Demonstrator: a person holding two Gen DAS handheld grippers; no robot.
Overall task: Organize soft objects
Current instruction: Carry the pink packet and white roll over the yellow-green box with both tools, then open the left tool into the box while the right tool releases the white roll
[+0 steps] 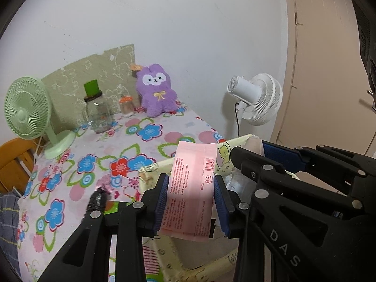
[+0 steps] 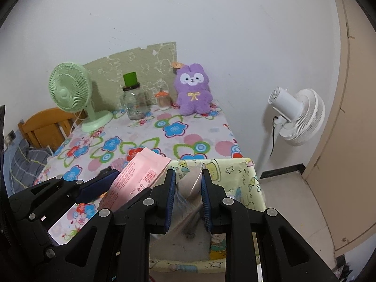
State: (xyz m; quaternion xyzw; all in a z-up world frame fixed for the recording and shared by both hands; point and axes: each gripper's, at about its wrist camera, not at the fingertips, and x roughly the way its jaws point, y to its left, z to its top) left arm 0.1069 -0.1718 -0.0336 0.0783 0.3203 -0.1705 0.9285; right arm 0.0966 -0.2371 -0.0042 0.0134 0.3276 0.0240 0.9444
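My left gripper (image 1: 191,183) is shut on a pink printed soft packet (image 1: 192,188) and holds it over the near corner of a pale yellow cartoon-print fabric box (image 1: 150,171). The packet also shows in the right wrist view (image 2: 138,178), left of my right gripper (image 2: 188,178). My right gripper is shut on a clear plastic bag with a grey soft item (image 2: 190,183), inside the yellow box (image 2: 235,171). A purple plush rabbit (image 1: 156,90) sits upright at the table's back, against the wall.
The table has a flowered cloth (image 1: 94,155). On it stand a green desk fan (image 1: 28,110), a glass jar with a green lid (image 1: 97,110) and a small orange-topped jar (image 1: 126,105). A white floor fan (image 1: 256,98) stands right of the table. A wooden chair (image 1: 14,159) is at left.
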